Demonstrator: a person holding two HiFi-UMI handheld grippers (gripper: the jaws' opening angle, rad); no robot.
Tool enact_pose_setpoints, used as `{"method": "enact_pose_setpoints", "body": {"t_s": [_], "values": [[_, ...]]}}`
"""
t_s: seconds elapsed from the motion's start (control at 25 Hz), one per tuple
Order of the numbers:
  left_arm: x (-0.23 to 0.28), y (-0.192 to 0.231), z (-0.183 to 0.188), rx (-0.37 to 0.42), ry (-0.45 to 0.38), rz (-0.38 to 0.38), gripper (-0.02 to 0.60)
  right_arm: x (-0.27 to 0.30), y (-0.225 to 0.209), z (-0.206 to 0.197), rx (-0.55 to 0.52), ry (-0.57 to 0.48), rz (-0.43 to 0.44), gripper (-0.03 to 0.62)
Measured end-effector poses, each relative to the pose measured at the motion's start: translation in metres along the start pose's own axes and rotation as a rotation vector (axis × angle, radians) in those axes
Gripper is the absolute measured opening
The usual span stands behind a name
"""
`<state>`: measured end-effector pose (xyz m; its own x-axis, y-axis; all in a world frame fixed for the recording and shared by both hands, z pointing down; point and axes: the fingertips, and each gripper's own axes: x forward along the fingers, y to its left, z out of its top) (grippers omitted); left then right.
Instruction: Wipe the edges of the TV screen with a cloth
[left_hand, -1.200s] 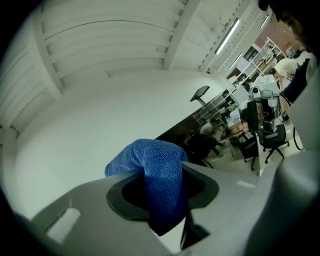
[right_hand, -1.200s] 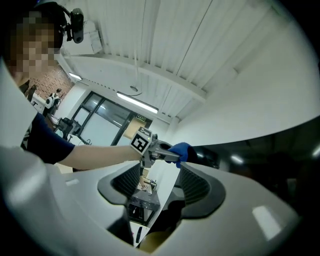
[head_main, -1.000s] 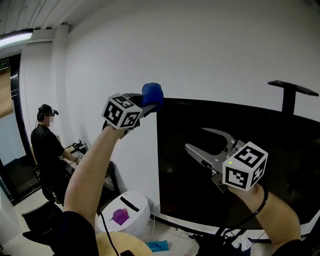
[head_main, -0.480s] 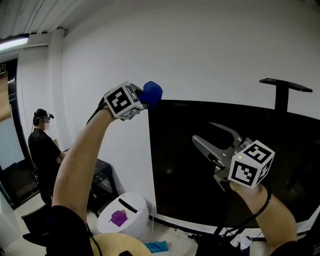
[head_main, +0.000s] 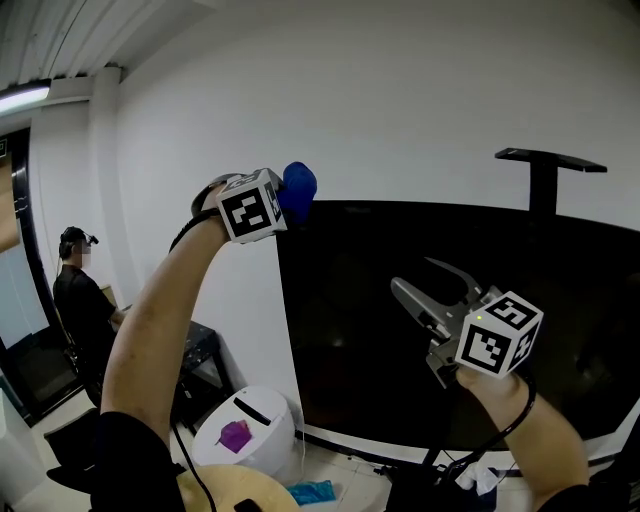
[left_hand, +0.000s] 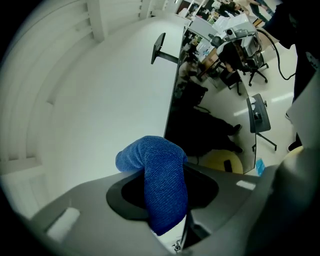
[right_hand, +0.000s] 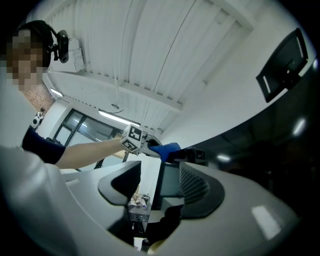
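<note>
A blue cloth (head_main: 299, 189) is clamped in my left gripper (head_main: 287, 196), raised at the top left corner of the black TV screen (head_main: 360, 350). In the left gripper view the cloth (left_hand: 161, 184) hangs folded over the shut jaws, with the TV screen (left_hand: 197, 127) beyond. Whether the cloth touches the frame I cannot tell. My right gripper (head_main: 428, 287) hovers in front of the middle of the screen, open, with nothing between its fingers. From the right gripper view (right_hand: 160, 186) I see the cloth (right_hand: 166, 148) and the left gripper's marker cube (right_hand: 132, 139) ahead.
A black post with a flat bracket (head_main: 548, 160) rises behind the TV's top edge. Below left stands a white round bin (head_main: 250, 425) with something purple on it, and a blue item (head_main: 315, 492) lies on the floor. A person (head_main: 75, 290) stands far left.
The left gripper has rolled and carried the cloth rightwards, from beside the TV's left edge to its top left corner. The right gripper has shifted right across the screen, still open.
</note>
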<state>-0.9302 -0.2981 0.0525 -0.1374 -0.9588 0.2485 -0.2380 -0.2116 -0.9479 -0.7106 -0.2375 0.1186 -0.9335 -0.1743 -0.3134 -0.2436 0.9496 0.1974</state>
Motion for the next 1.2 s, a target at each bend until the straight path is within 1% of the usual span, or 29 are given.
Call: {"method": "enact_pose_setpoints", "body": {"t_s": [0.12, 0.24, 0.44, 0.52, 0.64, 0.8, 0.88, 1.0, 1.12, 1.2], "values": [[0.001, -0.002, 0.015, -0.009, -0.005, 0.004, 0.133, -0.016, -0.007, 0.0, -0.024, 0.012, -0.01, 0.245], [-0.004, -0.006, 0.04, -0.028, -0.052, -0.01, 0.133, -0.035, -0.009, 0.003, -0.033, 0.008, -0.025, 0.244], [-0.004, -0.014, 0.091, -0.044, -0.104, -0.039, 0.133, -0.072, -0.021, 0.008, -0.046, 0.014, -0.048, 0.244], [0.0, -0.016, 0.109, -0.047, -0.095, -0.049, 0.133, -0.089, -0.03, 0.012, -0.045, 0.015, -0.056, 0.242], [0.004, -0.019, 0.126, -0.041, -0.06, -0.056, 0.135, -0.118, -0.041, 0.019, -0.041, 0.01, -0.069, 0.241], [0.006, -0.024, 0.158, -0.077, -0.054, -0.07, 0.135, -0.162, -0.055, 0.028, -0.043, 0.011, -0.092, 0.239], [0.007, -0.027, 0.174, -0.082, -0.047, -0.074, 0.135, -0.183, -0.063, 0.033, -0.041, 0.009, -0.098, 0.239], [0.007, -0.029, 0.204, -0.09, -0.062, -0.069, 0.137, -0.214, -0.074, 0.039, -0.044, 0.013, -0.114, 0.238], [0.008, -0.036, 0.231, -0.09, -0.075, -0.065, 0.138, -0.241, -0.087, 0.041, -0.062, 0.021, -0.153, 0.236], [0.008, -0.038, 0.248, -0.084, -0.091, -0.072, 0.138, -0.253, -0.097, 0.041, -0.052, 0.024, -0.173, 0.235]]}}
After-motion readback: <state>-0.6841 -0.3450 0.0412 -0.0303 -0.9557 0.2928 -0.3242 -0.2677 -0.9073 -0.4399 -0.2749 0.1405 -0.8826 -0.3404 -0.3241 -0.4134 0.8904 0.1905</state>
